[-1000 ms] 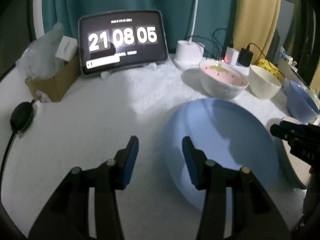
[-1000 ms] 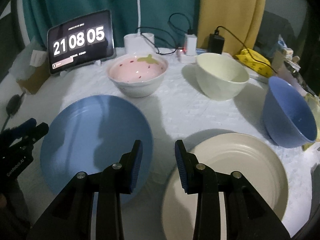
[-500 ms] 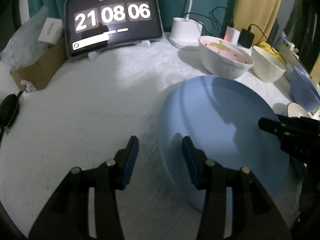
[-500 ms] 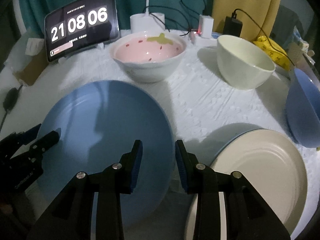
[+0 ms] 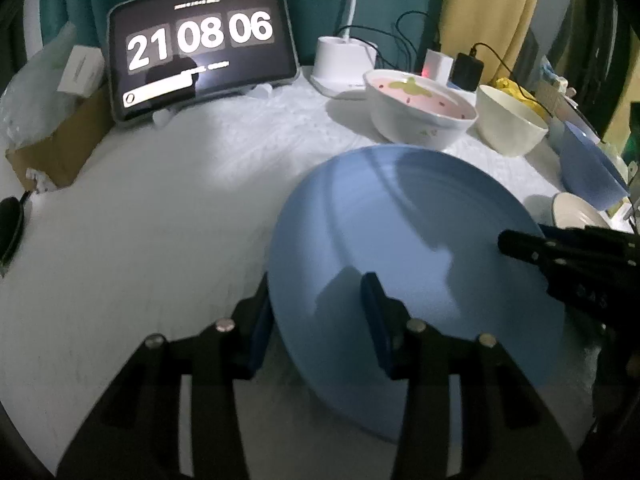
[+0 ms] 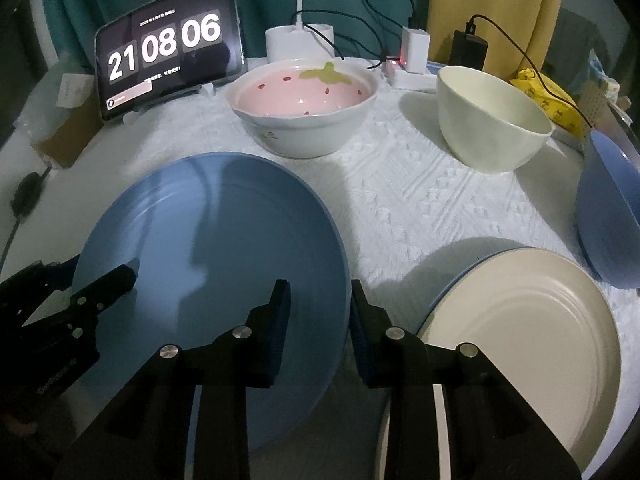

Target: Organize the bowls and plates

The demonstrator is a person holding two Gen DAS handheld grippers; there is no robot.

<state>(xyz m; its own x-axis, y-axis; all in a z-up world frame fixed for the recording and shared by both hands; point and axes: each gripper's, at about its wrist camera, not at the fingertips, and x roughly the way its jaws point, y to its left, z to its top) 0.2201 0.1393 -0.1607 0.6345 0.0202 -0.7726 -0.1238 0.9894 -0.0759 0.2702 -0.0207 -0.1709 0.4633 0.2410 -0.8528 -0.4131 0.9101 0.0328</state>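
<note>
A large blue plate (image 5: 408,248) (image 6: 208,248) lies on the white cloth. My left gripper (image 5: 316,312) is open and straddles the plate's left rim, one finger over it and one outside. My right gripper (image 6: 318,312) is open and straddles the plate's right rim the same way. A cream plate (image 6: 520,336) sits on a blue one at the right. Behind stand a pink strawberry bowl (image 6: 302,104), a cream bowl (image 6: 492,116) and a blue bowl (image 6: 608,216).
A tablet clock (image 6: 168,48) stands at the back left beside a cardboard box (image 5: 52,132). A white lamp base (image 6: 298,40), chargers and cables (image 6: 416,48) line the back edge. A black cable puck (image 6: 26,196) lies at the left.
Both grippers moved in toward the blue plate from either side; their fingers now straddle its opposite rims. The plate and bowls have stayed in place.
</note>
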